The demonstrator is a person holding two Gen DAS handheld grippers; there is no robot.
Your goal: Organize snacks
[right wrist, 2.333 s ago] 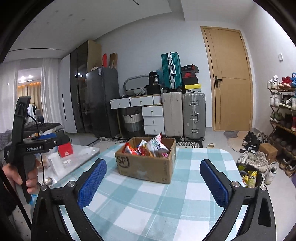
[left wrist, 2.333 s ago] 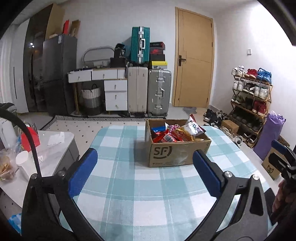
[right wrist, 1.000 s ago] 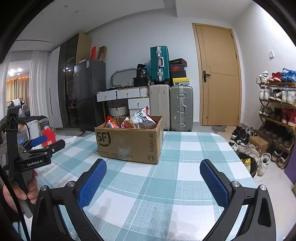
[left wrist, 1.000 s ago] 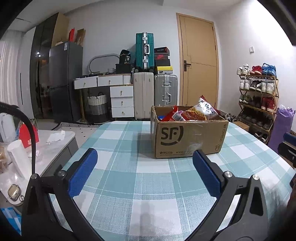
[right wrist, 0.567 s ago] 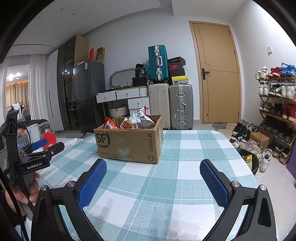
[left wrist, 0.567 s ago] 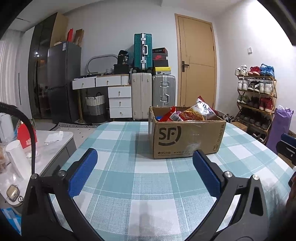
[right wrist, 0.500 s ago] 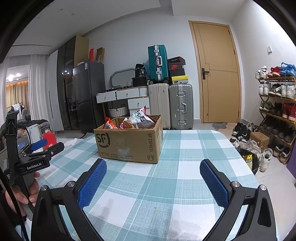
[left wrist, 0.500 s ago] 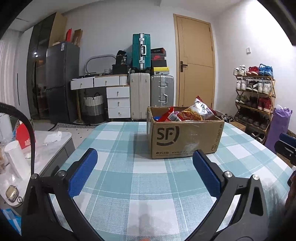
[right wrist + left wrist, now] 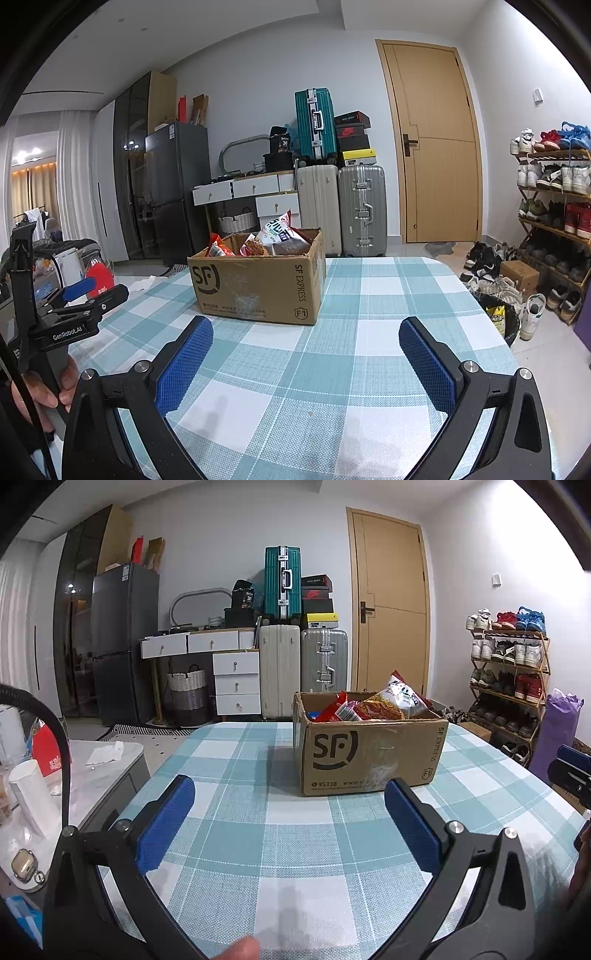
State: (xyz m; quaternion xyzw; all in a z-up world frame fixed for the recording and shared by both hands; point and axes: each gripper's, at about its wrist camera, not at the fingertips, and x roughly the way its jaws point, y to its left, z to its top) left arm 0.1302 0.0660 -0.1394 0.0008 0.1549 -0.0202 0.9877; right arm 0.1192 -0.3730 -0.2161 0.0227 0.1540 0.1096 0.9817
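A brown cardboard box (image 9: 371, 755) (image 9: 258, 286) marked SF stands on the table with the teal checked cloth (image 9: 280, 834) (image 9: 369, 332). Several snack bags (image 9: 380, 705) (image 9: 275, 236) stick up out of it. My left gripper (image 9: 291, 823) hovers low over the cloth in front of the box, open and empty. My right gripper (image 9: 306, 354) is open and empty too, short of the box's right corner. In the right wrist view the left gripper (image 9: 79, 299) shows at the left edge, held by a hand (image 9: 44, 391).
A low white side table (image 9: 44, 797) with a cup and small items stands left of the table. Suitcases (image 9: 303, 668), a drawer desk and a fridge line the back wall beside a door. A shoe rack (image 9: 554, 218) and a bin (image 9: 496, 317) stand on the right.
Both grippers dropped from a higher view down to near table level, then held almost still. Both stayed open. The box and snacks have not moved.
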